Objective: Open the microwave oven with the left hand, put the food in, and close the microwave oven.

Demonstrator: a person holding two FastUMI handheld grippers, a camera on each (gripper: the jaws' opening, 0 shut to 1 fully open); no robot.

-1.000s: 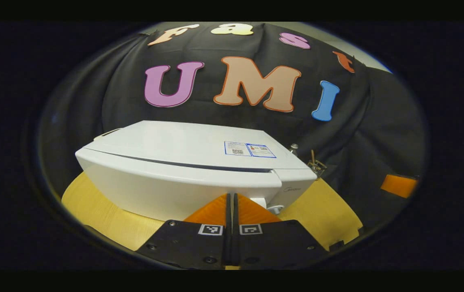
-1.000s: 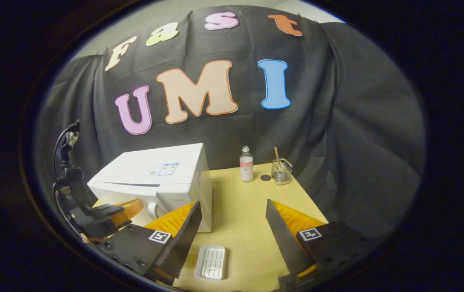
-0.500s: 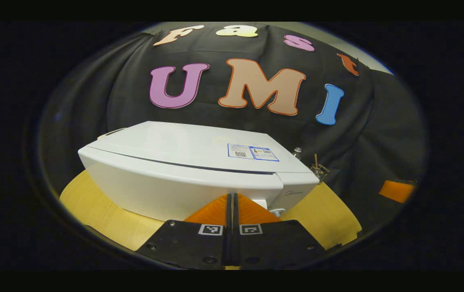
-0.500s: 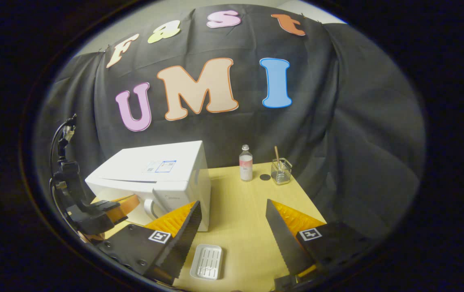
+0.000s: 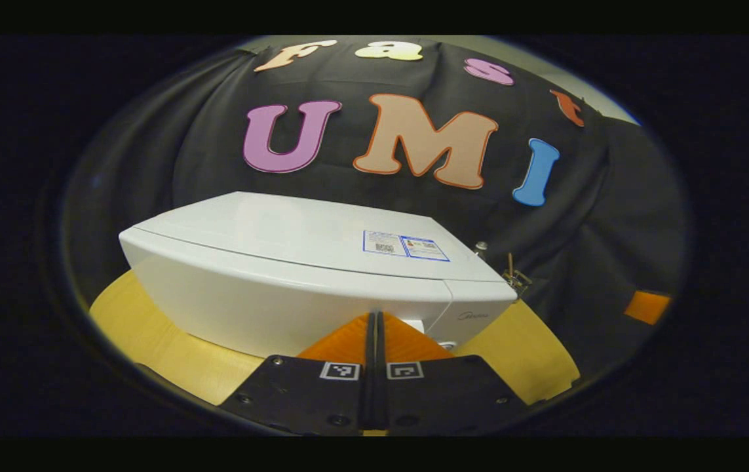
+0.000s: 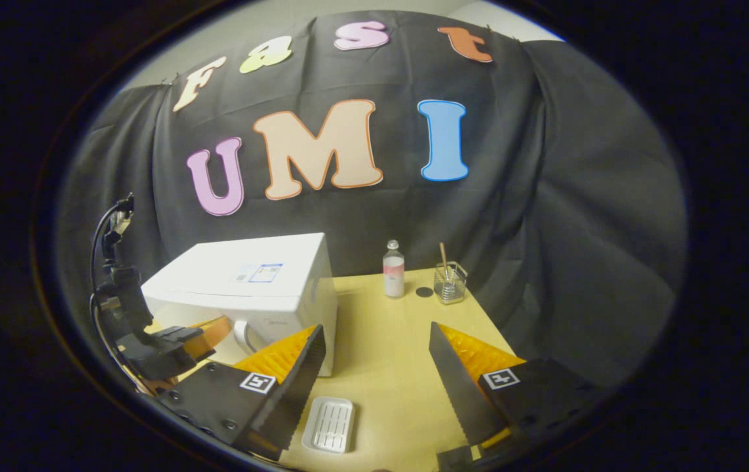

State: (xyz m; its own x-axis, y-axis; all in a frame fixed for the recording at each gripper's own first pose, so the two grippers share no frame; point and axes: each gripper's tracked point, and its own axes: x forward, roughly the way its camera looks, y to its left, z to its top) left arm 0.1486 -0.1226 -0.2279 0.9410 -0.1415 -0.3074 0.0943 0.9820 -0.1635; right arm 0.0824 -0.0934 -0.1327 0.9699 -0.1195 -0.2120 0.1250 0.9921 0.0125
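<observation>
Left gripper view: left hand-held gripper (image 5: pixel 375 328) facing the microwave oven (image 5: pixel 295 262), fingers pressed together on nothing.

The oven, door shut, stands on the counter (image 6: pixel 387 354) straight ahead of it, long axis crosswise. In the right gripper view, the left hand-held gripper is level at the door front, nearer than the right hand-held gripper (image 6: pixel 377 367), whose fingers are spread above the white tray (image 6: pixel 329 425).
</observation>
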